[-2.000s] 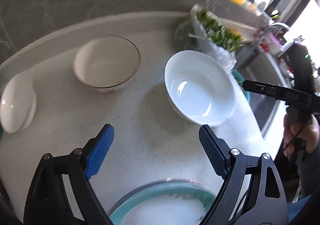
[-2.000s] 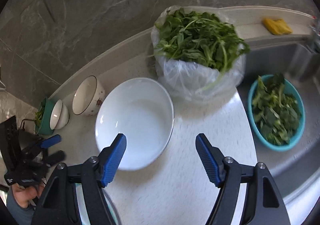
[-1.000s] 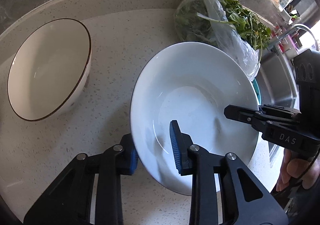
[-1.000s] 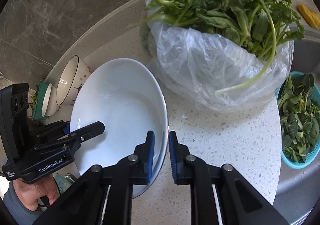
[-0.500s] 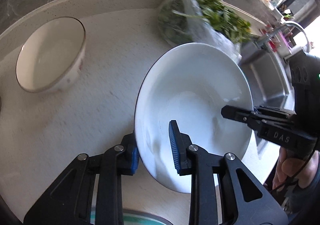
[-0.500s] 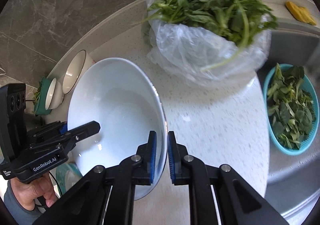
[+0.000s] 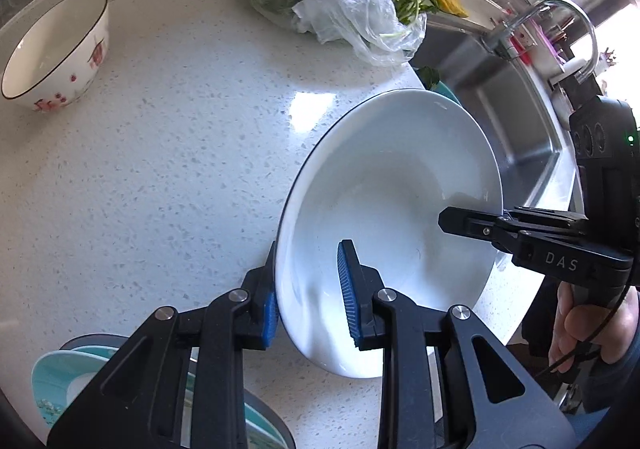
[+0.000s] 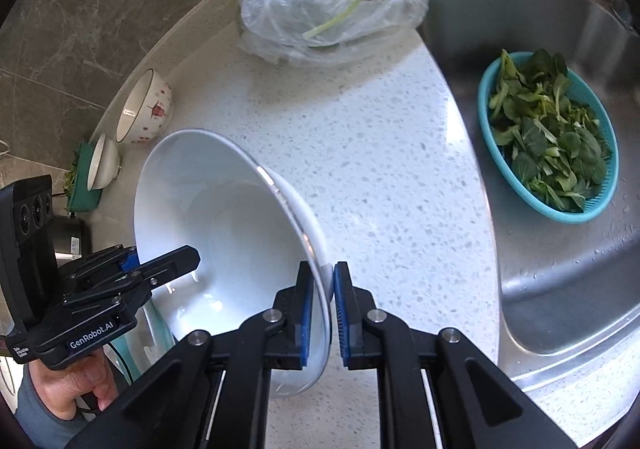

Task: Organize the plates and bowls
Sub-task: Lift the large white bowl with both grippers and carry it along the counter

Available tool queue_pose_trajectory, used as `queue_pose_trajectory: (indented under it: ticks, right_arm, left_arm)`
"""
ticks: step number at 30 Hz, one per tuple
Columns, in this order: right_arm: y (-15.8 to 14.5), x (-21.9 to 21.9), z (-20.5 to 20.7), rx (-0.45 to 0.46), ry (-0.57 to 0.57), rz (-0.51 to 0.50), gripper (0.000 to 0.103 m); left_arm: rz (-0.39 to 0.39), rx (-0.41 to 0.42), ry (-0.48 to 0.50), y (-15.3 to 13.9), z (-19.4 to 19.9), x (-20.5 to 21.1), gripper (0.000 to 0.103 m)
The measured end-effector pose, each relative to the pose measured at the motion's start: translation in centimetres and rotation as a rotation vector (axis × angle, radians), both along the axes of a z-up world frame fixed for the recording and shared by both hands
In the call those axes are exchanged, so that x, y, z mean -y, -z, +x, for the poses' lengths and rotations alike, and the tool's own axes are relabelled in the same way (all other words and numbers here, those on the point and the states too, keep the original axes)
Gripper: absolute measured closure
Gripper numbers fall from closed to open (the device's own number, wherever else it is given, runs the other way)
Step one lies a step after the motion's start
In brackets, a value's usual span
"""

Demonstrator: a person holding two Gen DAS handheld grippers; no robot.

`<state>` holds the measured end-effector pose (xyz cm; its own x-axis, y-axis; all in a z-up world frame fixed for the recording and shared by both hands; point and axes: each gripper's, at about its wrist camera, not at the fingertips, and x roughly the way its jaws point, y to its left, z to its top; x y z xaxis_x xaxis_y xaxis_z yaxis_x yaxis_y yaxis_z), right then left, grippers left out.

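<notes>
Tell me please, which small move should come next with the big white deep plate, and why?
Probably carry the big white deep plate toward the teal plate near the counter's front edge and lower it there. The left gripper and right gripper each pinch its rim on opposite sides, it appears lifted and tilted, and stacking plates fits the task.

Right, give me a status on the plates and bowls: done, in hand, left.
Done: nothing clearly sorted yet. In hand: the white bowl is lifted and tilted off the counter, left gripper and right gripper each pinching its rim. Left: the flowered bowl and small white bowl sit apart; the teal plate stack seems the likely destination.
</notes>
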<state>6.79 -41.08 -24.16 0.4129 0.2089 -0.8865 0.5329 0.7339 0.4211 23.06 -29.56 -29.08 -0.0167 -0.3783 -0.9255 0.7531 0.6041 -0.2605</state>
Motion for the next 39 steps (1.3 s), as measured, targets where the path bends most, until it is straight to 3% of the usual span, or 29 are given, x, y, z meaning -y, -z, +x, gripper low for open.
queue_pose_trajectory:
  ticks: [15, 29, 39]
  right_arm:
    - [1.1, 0.6, -0.5, 0.001, 0.004, 0.010, 0.090]
    - [-1.5, 0.0, -0.9, -0.002, 0.004, 0.049, 0.090]
    - [-2.5, 0.4, -3.4, -0.024, 0.029, 0.048, 0.089]
  left_arm:
    - [0.013, -0.001, -0.003, 1.3, 0.1, 1.2, 0.079]
    - [-0.034, 0.072, 0.011, -3.4, -0.5, 0.3, 0.079]
    - [-0.006, -0.038, 0.059, -2.4, -4.0, -0.1, 0.079]
